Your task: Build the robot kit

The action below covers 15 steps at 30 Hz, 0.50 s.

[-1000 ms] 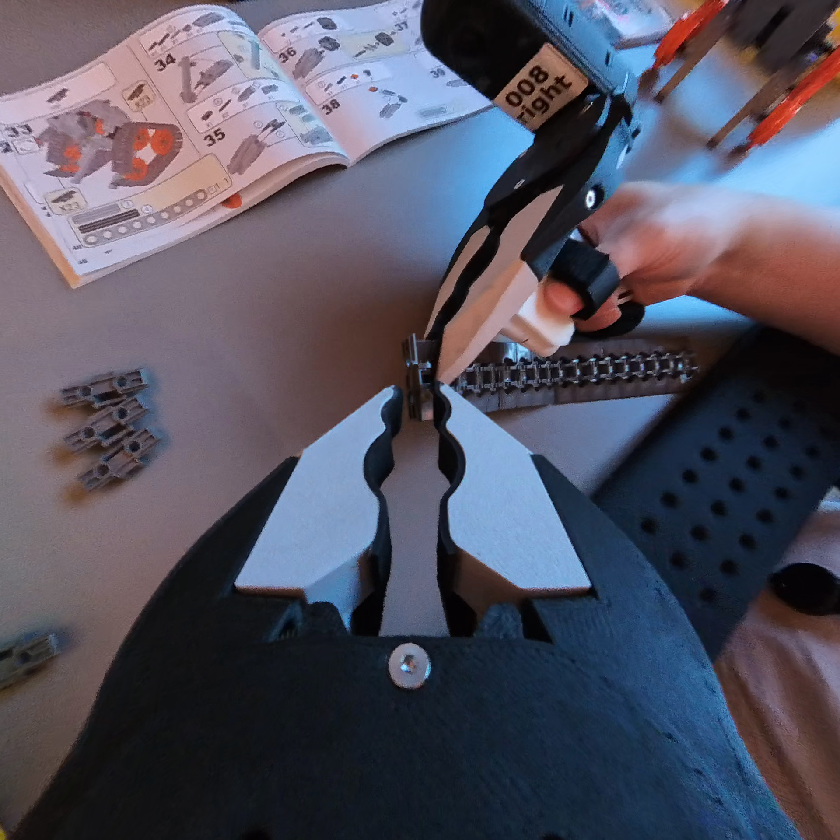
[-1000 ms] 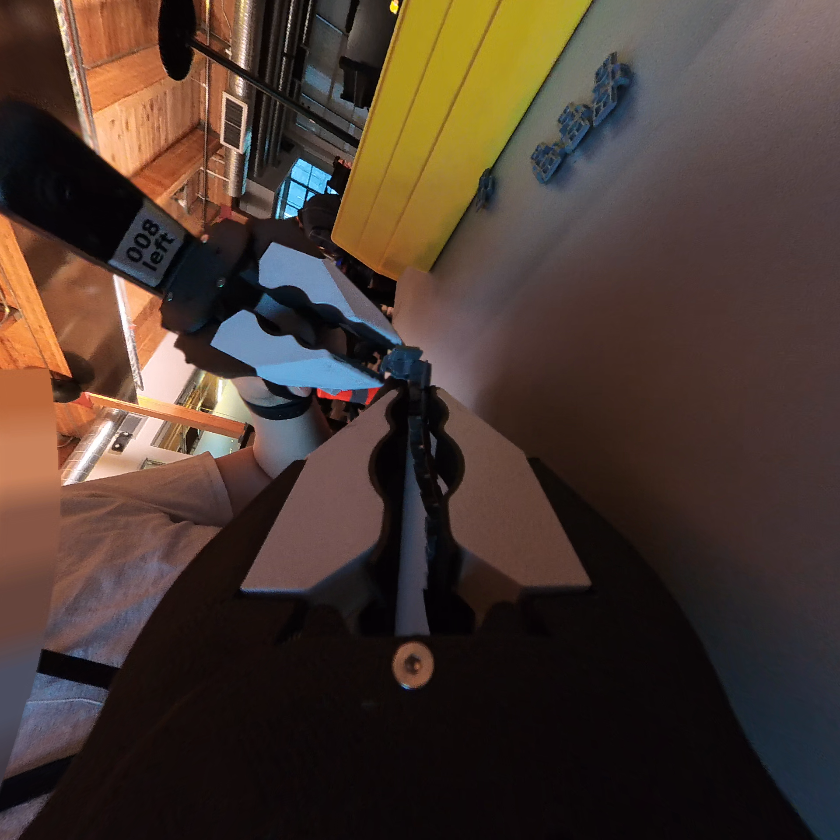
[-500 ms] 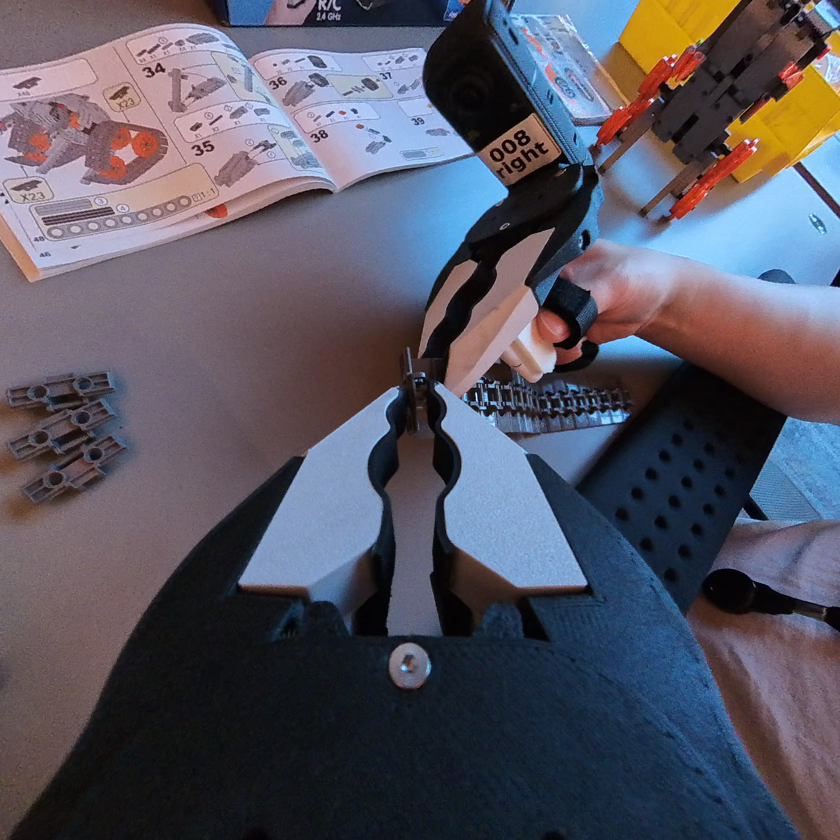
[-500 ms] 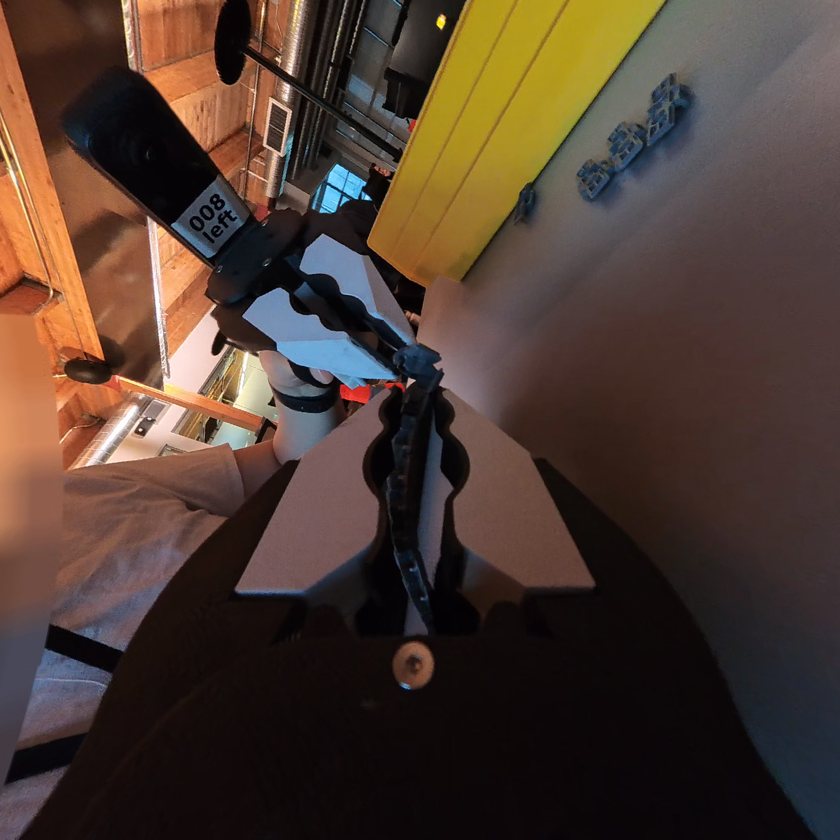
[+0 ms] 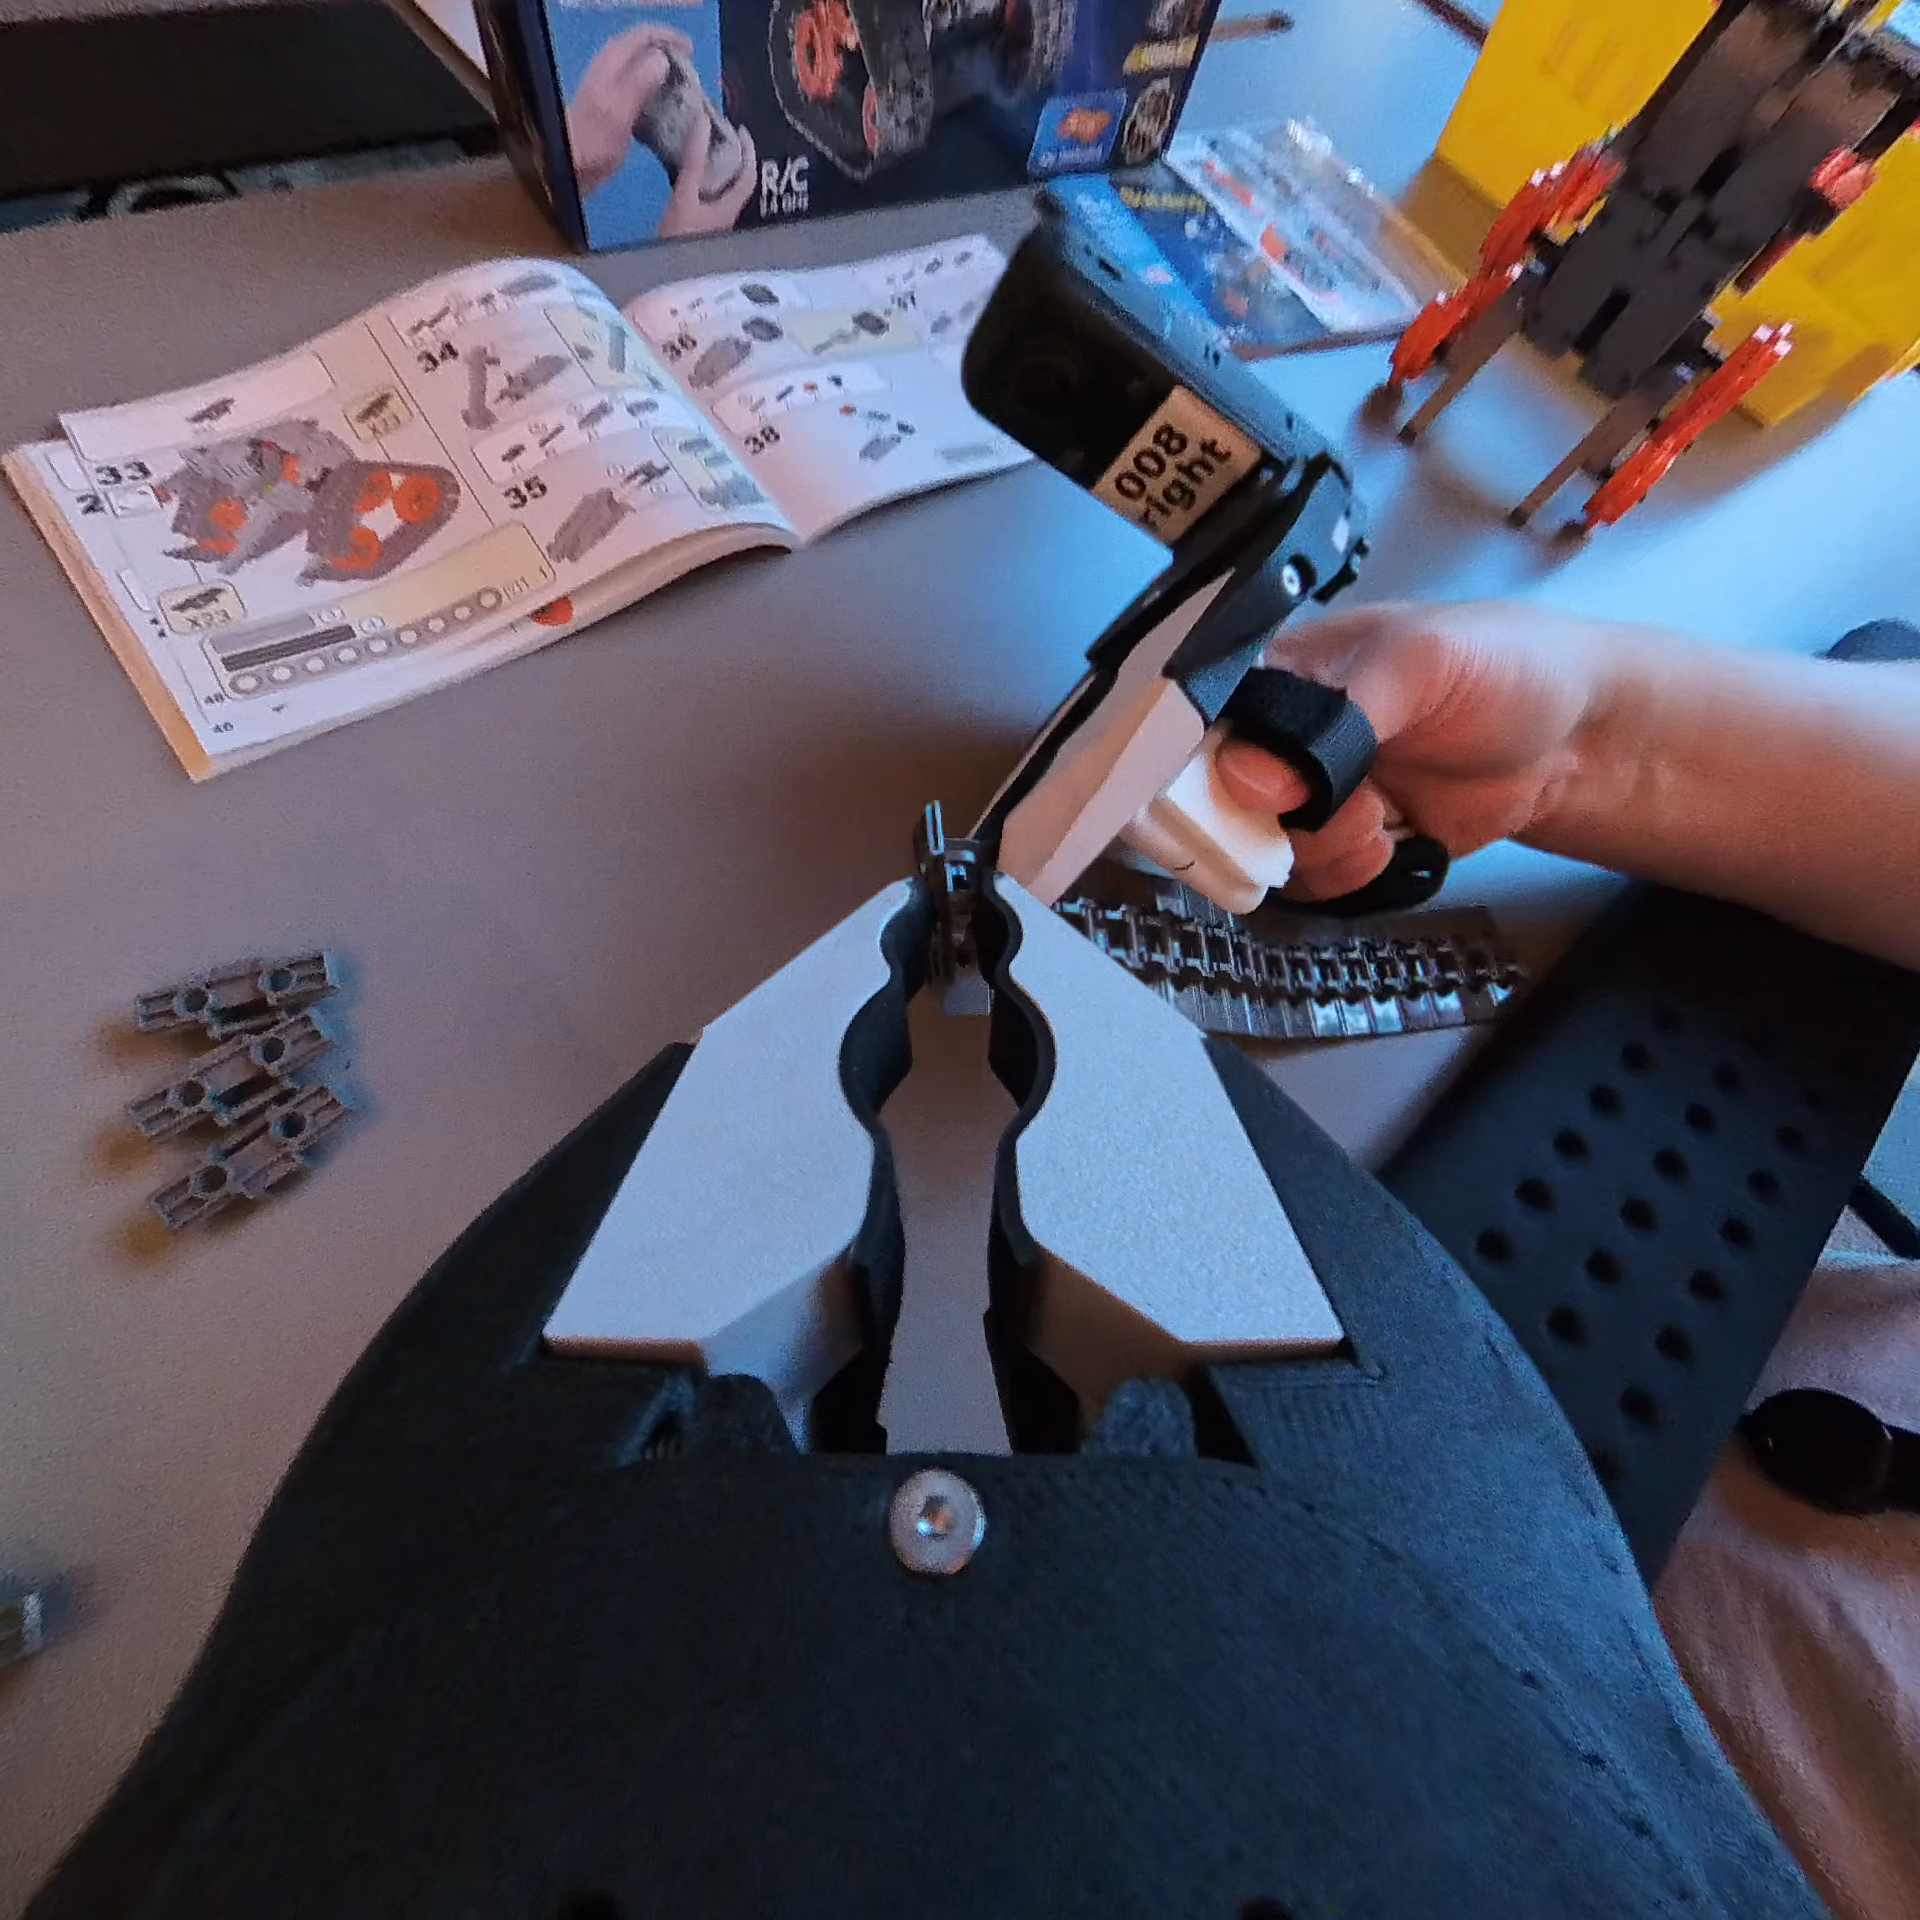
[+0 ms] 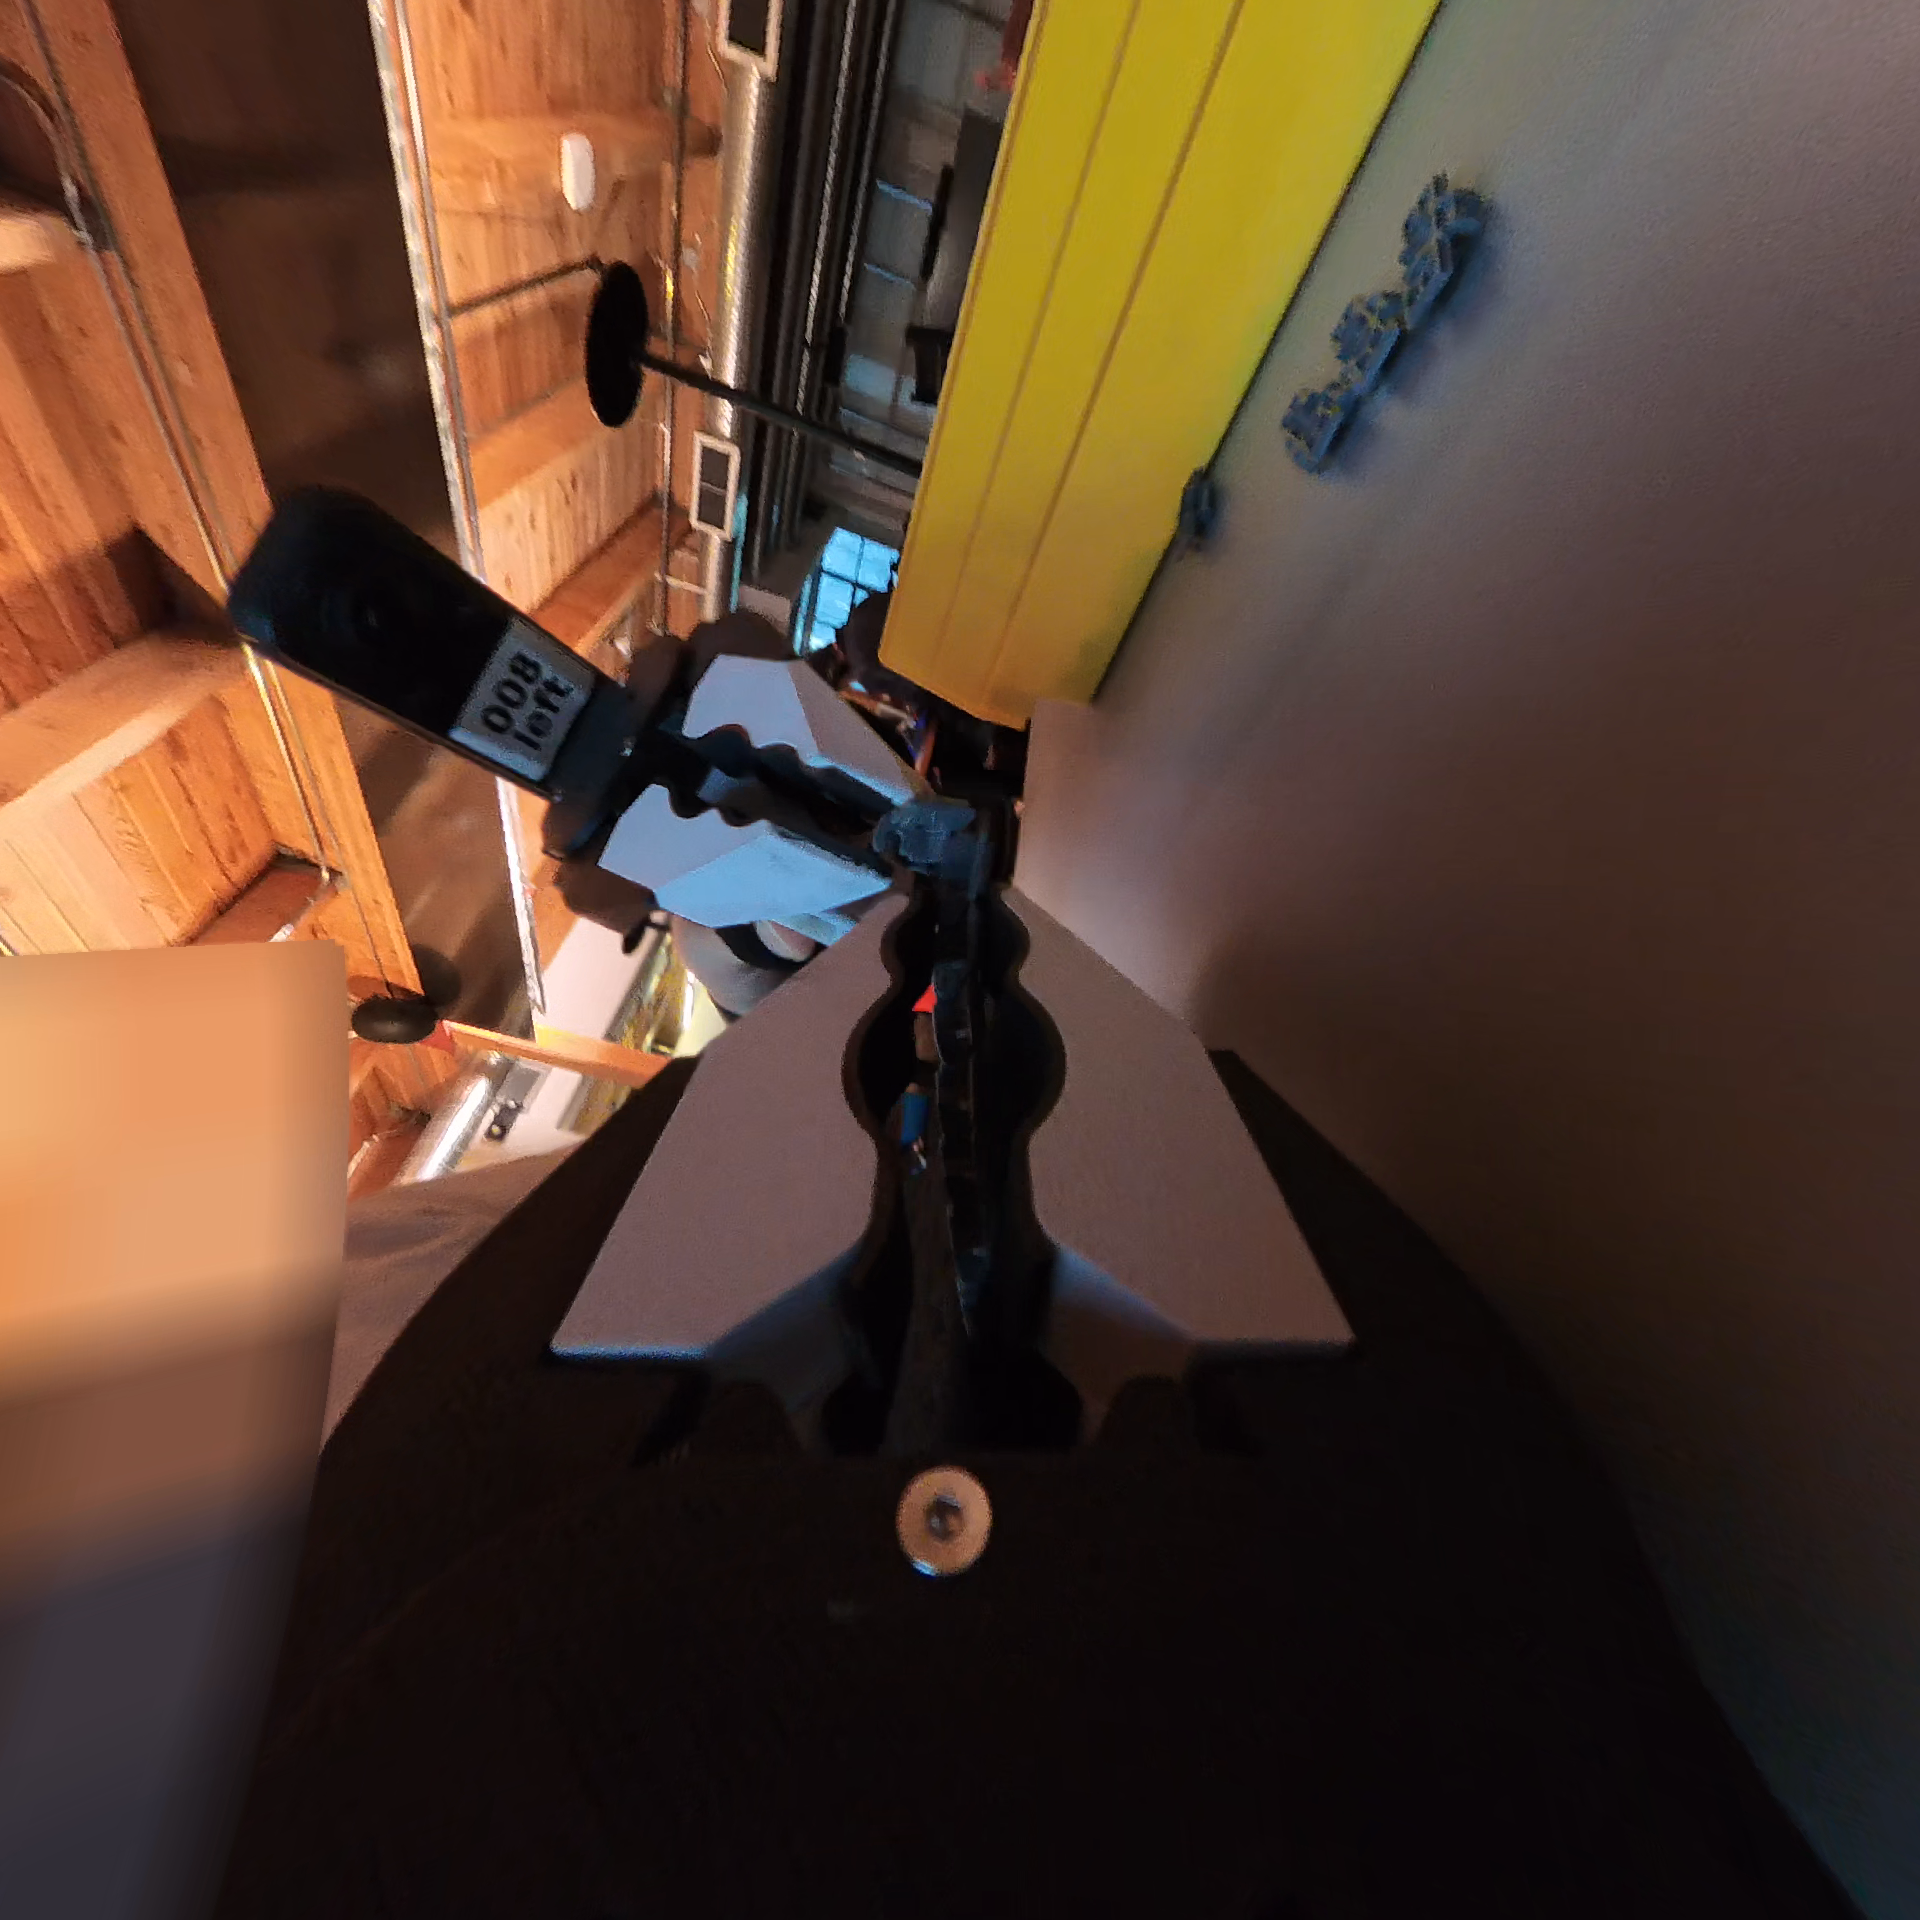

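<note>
Apparently printed booklet [image 5: 436, 499], boxed kit [image 5: 831, 94].

Grey-brown surface [image 5: 644, 831]. Fingers [image 5: 1143, 1143] white, black wavy inner edges. Track strip [image 5: 1288, 977] dark grey (glossy). Loose links [image 5: 234, 1081] grey. Booklet [image 5: 499, 488] white, orange accents. Bin [image 6: 1091, 364] yellow.

Counts on the desk [image 5: 727, 810]

Two grippers; three loose grey link pieces [image 5: 234, 1081] near the left edge; one open instruction booklet [image 5: 499, 488]; one printed box [image 5: 831, 94] at the far edge; one assembled track strip [image 5: 1299, 966]; one dark perforated panel [image 5: 1662, 1174].
</note>
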{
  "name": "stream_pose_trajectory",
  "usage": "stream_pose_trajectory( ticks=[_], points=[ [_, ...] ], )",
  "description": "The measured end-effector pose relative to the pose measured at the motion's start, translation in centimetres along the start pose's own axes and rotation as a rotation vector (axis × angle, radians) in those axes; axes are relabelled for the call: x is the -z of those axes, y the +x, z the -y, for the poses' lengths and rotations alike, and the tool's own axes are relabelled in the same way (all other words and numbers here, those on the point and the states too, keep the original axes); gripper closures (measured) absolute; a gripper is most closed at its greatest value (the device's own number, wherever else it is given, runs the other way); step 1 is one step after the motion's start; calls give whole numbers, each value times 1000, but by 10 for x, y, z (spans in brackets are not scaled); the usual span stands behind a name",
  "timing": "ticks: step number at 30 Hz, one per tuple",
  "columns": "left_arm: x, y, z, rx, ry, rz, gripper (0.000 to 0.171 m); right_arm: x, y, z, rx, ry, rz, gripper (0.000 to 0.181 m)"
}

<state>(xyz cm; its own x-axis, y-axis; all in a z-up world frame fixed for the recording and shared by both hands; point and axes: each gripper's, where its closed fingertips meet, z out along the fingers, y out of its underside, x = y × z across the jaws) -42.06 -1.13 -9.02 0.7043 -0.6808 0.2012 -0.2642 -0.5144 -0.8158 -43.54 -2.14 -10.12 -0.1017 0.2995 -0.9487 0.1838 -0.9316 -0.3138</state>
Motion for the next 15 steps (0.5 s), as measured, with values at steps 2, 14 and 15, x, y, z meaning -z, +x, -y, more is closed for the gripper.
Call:
stream_pose_trajectory(
  ticks=[2,14,15],
  points=[
    [-2,-1,-1,25,23,-7,164,0,1,1,-5,24,-9,176],
    [-7,-4,-3,78,155,-11,163,3,7,5,50,63,-87,176],
    [-6,-3,-2,87,170,-17,163,3,6,5,48,65,-81,177]
  ],
)
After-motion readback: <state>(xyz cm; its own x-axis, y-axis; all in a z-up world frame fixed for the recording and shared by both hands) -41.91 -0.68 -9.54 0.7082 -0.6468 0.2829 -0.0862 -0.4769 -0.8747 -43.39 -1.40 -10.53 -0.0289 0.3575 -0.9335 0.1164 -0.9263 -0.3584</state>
